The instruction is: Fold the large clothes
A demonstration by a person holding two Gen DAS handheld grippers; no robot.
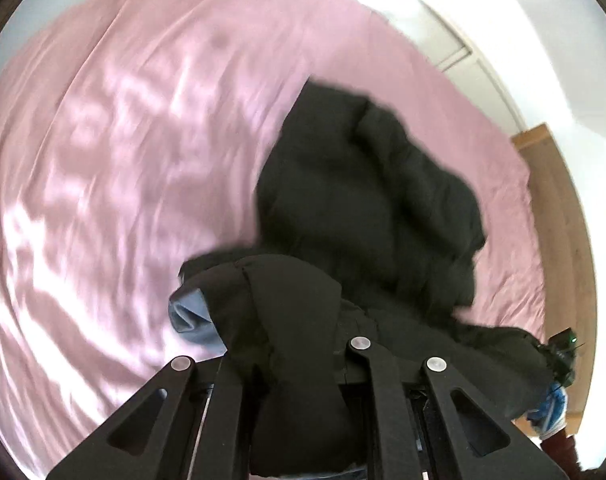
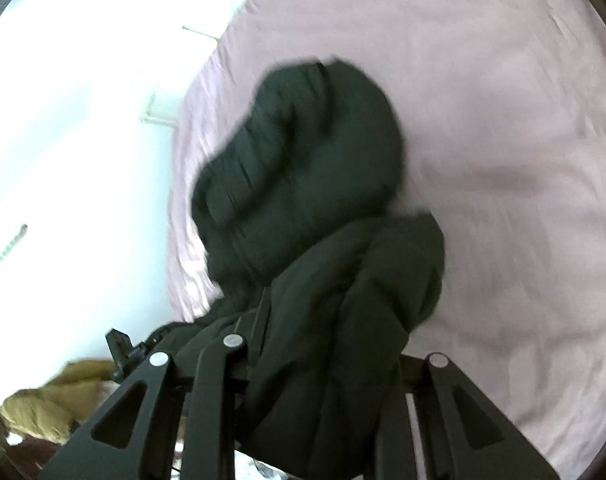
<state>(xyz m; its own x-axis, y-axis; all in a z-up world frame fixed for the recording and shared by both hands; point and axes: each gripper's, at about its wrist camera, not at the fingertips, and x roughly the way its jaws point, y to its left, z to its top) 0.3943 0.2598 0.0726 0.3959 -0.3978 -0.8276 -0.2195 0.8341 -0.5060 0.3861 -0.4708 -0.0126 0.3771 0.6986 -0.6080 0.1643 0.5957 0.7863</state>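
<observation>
Evidently the black jacket [image 1: 367, 200] is hanging bunched above the pink bed [image 1: 103, 160], each tool gripping a fold: the left tool [image 1: 303, 364] and the right tool [image 2: 327, 356] are both clamping fabric. Spreading them apart over the bed would probably be opening the garment flat; a tan garment [image 2: 51, 400] is lying beside the bed.

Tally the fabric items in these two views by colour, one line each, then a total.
Black: 1, the jacket
Pink: 1, the bed sheet
Light blue: 1, a cloth beside the jacket
Mustard: 1, a crumpled garment beyond the bed
Total: 4
</observation>
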